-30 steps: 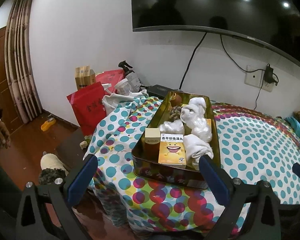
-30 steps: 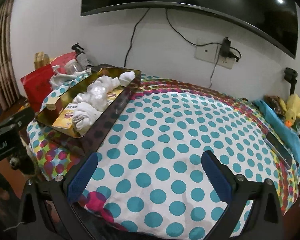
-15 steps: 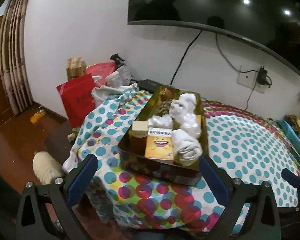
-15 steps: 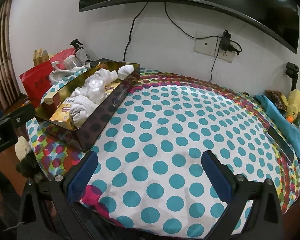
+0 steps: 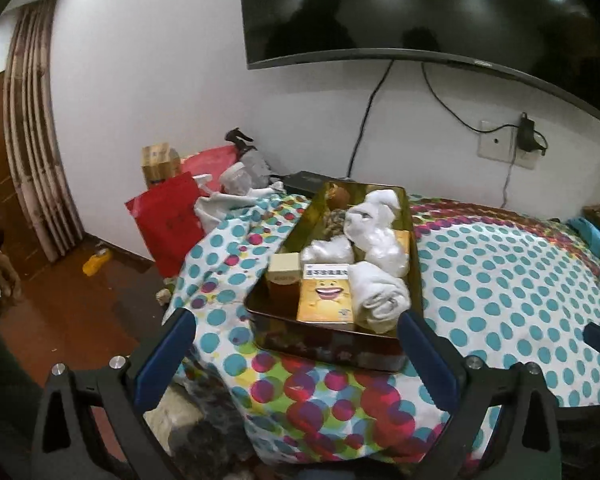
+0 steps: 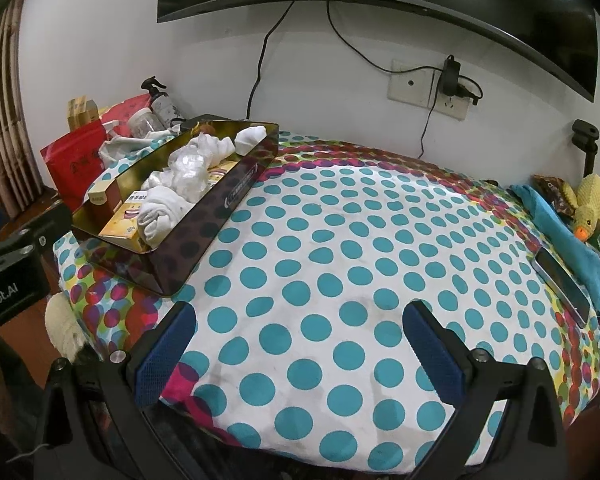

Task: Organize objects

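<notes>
A gold metal tin (image 5: pixel 332 350) stands on the left part of a table with a polka-dot cloth (image 6: pixel 360 264). It holds a yellow smiley box (image 5: pixel 326 298), a small tan-capped jar (image 5: pixel 284 276), rolled white cloths (image 5: pixel 380 292) and white plastic bags (image 5: pixel 374 232). The tin also shows in the right wrist view (image 6: pixel 204 220). My left gripper (image 5: pixel 296 354) is open and empty, just short of the tin's near wall. My right gripper (image 6: pixel 298 344) is open and empty over the bare cloth, right of the tin.
A red bag (image 5: pixel 168 220), a cardboard box (image 5: pixel 158 162), a spray bottle (image 6: pixel 160 100) and a jar stand behind the tin by the wall. A phone (image 6: pixel 562 286), teal cloth (image 6: pixel 560 232) and yellow duck toy (image 6: pixel 588 204) lie at the right edge. A TV hangs above.
Both grippers have drawn back and risen a little, so the tin and table look slightly farther away. Both stay open and empty.
</notes>
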Demonstrator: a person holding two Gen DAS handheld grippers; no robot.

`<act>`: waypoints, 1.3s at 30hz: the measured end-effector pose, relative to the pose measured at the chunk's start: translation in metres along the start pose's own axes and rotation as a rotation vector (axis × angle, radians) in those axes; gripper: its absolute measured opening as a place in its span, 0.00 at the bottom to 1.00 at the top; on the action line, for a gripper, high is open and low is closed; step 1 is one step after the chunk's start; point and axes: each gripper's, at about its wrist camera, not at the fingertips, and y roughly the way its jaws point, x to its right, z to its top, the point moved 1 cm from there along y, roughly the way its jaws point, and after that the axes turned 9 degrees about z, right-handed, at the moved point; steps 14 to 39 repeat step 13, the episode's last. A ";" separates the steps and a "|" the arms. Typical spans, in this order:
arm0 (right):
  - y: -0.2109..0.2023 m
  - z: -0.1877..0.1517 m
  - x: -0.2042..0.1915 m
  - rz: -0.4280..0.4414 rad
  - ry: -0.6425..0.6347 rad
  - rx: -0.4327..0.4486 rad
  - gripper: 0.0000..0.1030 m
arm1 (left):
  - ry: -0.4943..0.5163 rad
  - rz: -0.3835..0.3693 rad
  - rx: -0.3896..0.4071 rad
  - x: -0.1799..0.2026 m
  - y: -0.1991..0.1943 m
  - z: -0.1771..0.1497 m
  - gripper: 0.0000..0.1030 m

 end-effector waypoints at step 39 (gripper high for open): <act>0.001 -0.005 0.005 0.005 0.004 -0.011 1.00 | -0.006 -0.052 -0.021 0.003 0.003 -0.003 1.00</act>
